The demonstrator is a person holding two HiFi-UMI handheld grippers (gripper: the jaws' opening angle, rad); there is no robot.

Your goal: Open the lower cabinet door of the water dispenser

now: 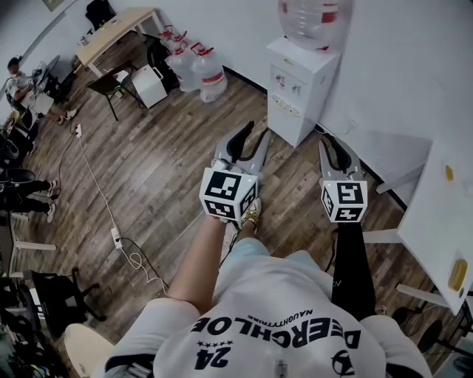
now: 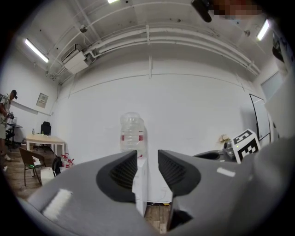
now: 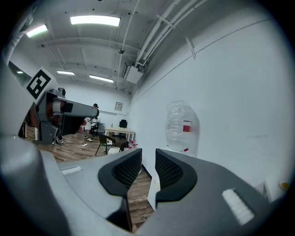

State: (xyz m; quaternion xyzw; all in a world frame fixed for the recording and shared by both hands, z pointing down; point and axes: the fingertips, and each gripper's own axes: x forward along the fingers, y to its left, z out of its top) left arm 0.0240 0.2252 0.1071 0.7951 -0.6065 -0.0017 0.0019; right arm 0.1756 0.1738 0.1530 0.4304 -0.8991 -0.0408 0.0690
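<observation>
The white water dispenser (image 1: 299, 88) stands against the wall with a clear bottle (image 1: 314, 18) on top. Its lower front (image 1: 283, 124) sits flush and closed. Both grippers are held level and point at it from a short way off, touching nothing. The left gripper (image 1: 250, 136) is open, and the dispenser body (image 2: 140, 184) and bottle (image 2: 132, 131) show through its gap (image 2: 147, 168). The right gripper (image 1: 334, 148) has a narrower gap (image 3: 148, 168) with nothing in it. The dispenser's edge (image 3: 153, 193) and the bottle (image 3: 182, 126) lie beyond it.
Spare water bottles (image 1: 199, 70) and a white box (image 1: 150, 85) stand left of the dispenser by the wall. A white table (image 1: 443, 214) is close on the right. A chair (image 1: 111, 85), a desk (image 1: 118, 29) and a floor cable with power strip (image 1: 116, 236) lie further left.
</observation>
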